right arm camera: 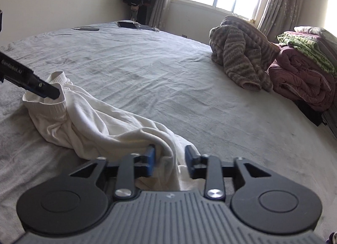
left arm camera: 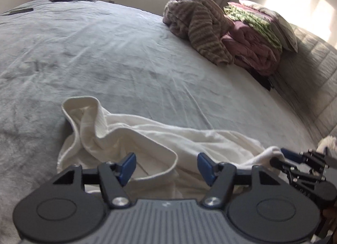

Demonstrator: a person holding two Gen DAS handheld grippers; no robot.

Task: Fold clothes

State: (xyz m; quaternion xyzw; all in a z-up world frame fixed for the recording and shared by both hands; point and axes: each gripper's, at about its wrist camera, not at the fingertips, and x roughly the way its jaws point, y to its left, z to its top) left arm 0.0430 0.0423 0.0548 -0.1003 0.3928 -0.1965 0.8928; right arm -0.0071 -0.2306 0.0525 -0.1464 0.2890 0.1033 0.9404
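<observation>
A white garment with ribbed hems lies crumpled on the grey bed. My left gripper stands open just over one end of it, cloth below and between the blue pads. In the right wrist view that gripper sits at a ribbed opening of the garment. My right gripper is shut on a bunched fold at the other end, cloth filling the gap between its fingers. From the left wrist view the right gripper shows at the far right with white cloth bulging from its tip.
A striped brown fleece lies heaped at the far right of the bed, beside stacked folded quilts. Flat dark items rest at the far edge. A padded headboard runs along the right. Open sheet lies beyond the garment.
</observation>
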